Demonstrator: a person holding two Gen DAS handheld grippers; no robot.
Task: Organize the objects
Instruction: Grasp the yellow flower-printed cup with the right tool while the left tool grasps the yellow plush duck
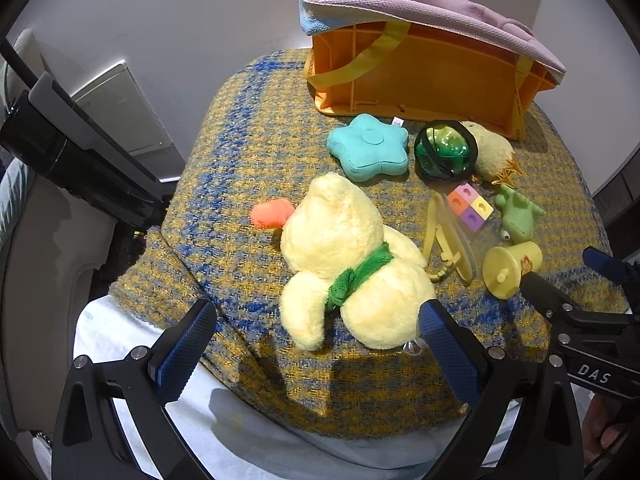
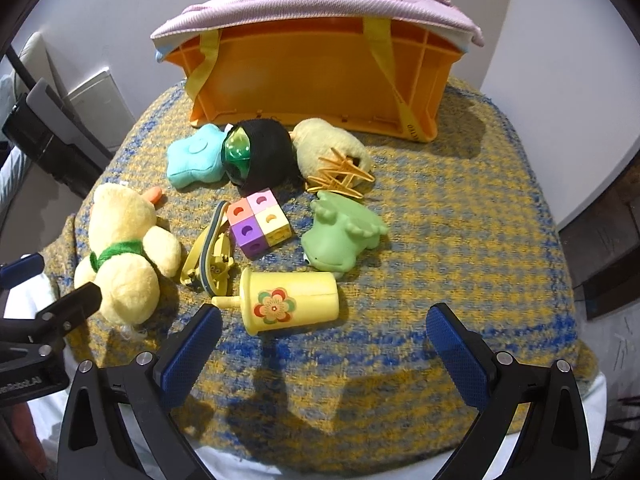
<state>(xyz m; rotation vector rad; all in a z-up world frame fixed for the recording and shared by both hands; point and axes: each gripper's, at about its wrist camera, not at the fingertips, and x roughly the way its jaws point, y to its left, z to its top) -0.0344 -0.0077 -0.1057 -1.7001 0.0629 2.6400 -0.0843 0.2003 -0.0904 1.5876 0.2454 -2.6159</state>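
Toys lie on a yellow-blue woven cloth [image 1: 240, 128]. A yellow plush duck [image 1: 348, 264] with a green scarf lies just beyond my open left gripper [image 1: 320, 332]; it also shows in the right wrist view [image 2: 124, 256]. My open, empty right gripper [image 2: 324, 332] sits just before a yellow toy cup [image 2: 292, 302] lying on its side. Behind are a pastel cube [image 2: 260, 226], a green frog [image 2: 340, 236], a yellow sandal [image 2: 208, 252], a teal star cushion [image 2: 192, 160], a green-black ball [image 2: 256, 156] and a plush chick [image 2: 332, 152].
An orange crate [image 2: 312, 76] lies on its side at the back, open toward me, with a pink cushion [image 2: 312, 4] on top. A black device and white panel [image 1: 120, 108] stand left of the table. White sheet [image 1: 120, 332] shows at the near edge.
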